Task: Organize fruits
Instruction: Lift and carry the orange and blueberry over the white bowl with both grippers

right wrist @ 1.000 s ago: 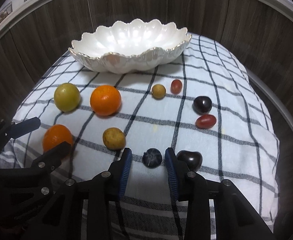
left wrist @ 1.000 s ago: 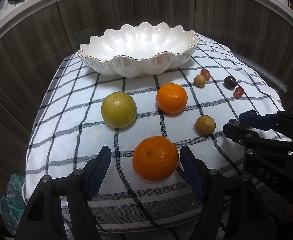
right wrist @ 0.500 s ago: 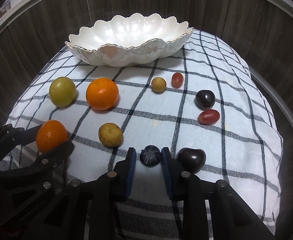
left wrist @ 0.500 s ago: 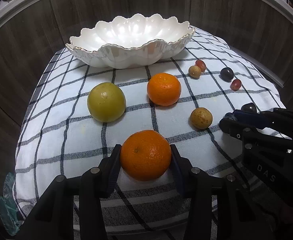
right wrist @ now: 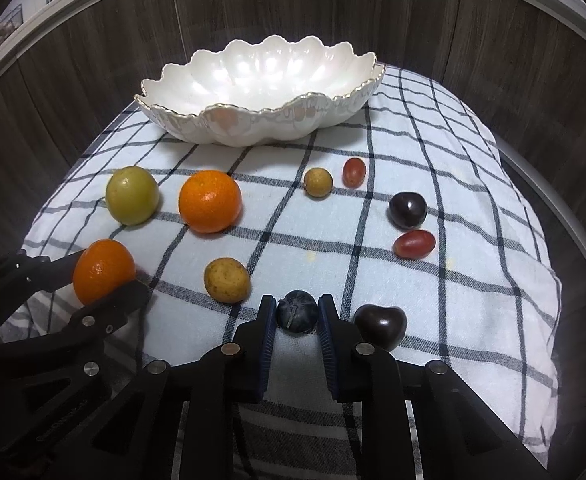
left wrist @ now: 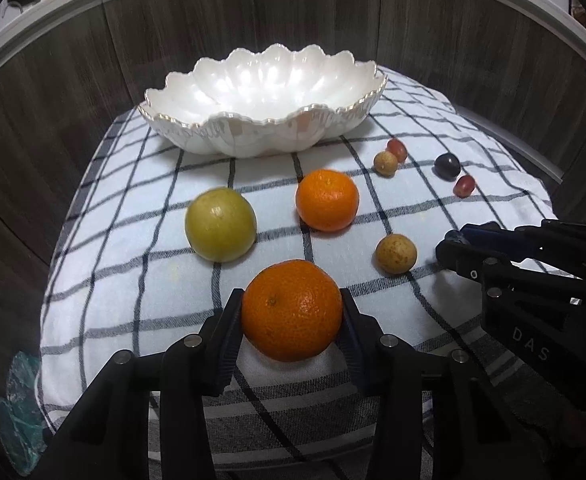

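Observation:
A large orange (left wrist: 291,310) rests on the checked cloth (left wrist: 133,280), and my left gripper (left wrist: 291,305) is shut on it, one blue pad pressing each side. My right gripper (right wrist: 296,309) is shut on a small dark blueberry (right wrist: 297,316) that sits on the cloth. The right wrist view also shows the left gripper (right wrist: 105,276) at the left, clamped on the orange (right wrist: 103,270). The white scalloped bowl (left wrist: 261,120) stands empty at the far end of the cloth.
A yellow-green fruit (left wrist: 220,230), a second orange (left wrist: 327,200) and a tan round fruit (left wrist: 396,254) lie between the grippers and the bowl. Right of the blueberry sits a dark cherry (right wrist: 380,322). Further back are a plum (right wrist: 407,210), red grapes (right wrist: 414,244) and dark wood panels.
Both grippers have closed: the left pads came in onto the big orange, and the right pads onto the blueberry. Neither fruit has left the cloth.

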Action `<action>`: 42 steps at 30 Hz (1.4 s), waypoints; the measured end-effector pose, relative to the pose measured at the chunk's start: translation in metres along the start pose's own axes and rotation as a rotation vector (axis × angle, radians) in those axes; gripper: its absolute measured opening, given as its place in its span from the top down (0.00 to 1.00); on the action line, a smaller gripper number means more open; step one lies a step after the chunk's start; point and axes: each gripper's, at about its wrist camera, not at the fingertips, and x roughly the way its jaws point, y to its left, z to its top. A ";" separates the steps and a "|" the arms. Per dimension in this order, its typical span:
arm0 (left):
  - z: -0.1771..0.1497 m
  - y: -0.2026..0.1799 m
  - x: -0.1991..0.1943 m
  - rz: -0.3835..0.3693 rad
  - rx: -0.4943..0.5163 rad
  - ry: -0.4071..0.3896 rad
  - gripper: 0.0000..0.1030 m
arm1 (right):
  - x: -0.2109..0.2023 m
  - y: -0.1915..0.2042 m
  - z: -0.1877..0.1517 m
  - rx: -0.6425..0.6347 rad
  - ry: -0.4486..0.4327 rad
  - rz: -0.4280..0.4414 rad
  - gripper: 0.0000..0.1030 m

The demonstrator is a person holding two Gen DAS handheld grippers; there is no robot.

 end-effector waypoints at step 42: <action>0.109 0.051 -0.013 0.061 -0.106 -0.099 0.57 | -0.026 -0.015 0.117 0.044 -0.183 -0.003 0.78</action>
